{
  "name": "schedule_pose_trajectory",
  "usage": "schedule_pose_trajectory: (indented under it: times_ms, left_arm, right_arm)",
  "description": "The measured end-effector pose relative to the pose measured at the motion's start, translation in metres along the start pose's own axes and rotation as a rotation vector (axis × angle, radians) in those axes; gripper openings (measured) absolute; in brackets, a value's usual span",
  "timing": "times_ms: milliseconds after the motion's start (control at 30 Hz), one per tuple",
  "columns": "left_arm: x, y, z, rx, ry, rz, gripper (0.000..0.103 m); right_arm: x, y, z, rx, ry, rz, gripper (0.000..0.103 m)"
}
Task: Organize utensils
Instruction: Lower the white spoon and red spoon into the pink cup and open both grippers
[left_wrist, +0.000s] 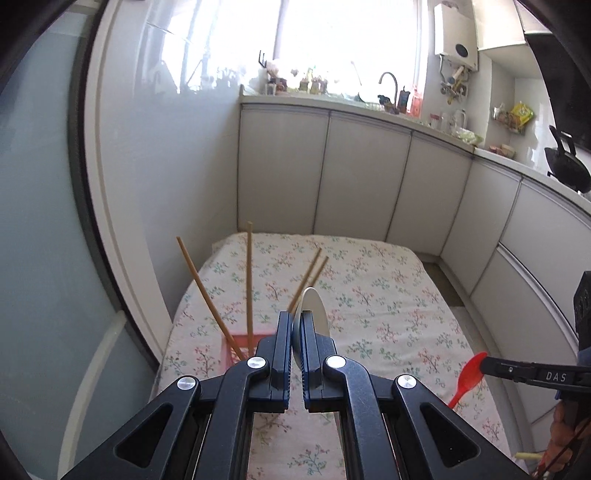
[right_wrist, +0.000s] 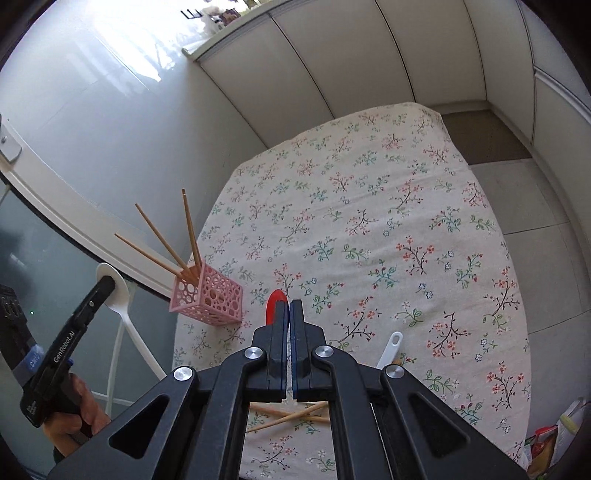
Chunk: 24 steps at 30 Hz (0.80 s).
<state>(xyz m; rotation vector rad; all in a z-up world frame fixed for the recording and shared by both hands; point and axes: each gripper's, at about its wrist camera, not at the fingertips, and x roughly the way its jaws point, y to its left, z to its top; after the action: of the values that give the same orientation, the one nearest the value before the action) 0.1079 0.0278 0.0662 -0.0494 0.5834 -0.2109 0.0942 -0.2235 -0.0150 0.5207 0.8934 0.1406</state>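
Observation:
My left gripper (left_wrist: 296, 325) is shut on a white spoon (left_wrist: 314, 308), held above the pink lattice holder (left_wrist: 236, 345), which holds several wooden chopsticks (left_wrist: 249, 280). My right gripper (right_wrist: 287, 310) is shut on a red spoon (right_wrist: 274, 301), held over the floral tablecloth right of the pink holder (right_wrist: 208, 295). The right gripper also shows in the left wrist view (left_wrist: 484, 360) with the red spoon (left_wrist: 467, 376). The left gripper (right_wrist: 109, 282) with the white spoon (right_wrist: 118, 295) shows left of the table edge in the right wrist view.
Loose chopsticks (right_wrist: 291, 415) and another white spoon handle (right_wrist: 389, 349) lie on the tablecloth (right_wrist: 388, 221) under my right gripper. White cabinets (left_wrist: 362, 177) stand behind the table. A glass door (left_wrist: 37, 221) is at the left.

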Motion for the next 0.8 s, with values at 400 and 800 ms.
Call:
schedule_pose_trajectory:
  times_ms: [400,800]
  left_arm:
    - [0.012,0.022,0.015,-0.088,-0.173,0.104,0.004]
    - [0.030,0.020,0.010,0.034,-0.393,0.197,0.004]
  right_arm:
    - [0.011,0.027,0.007,-0.059,-0.072,-0.002,0.001]
    - [0.022,0.038,0.020,-0.059,-0.123,0.032,0.001]
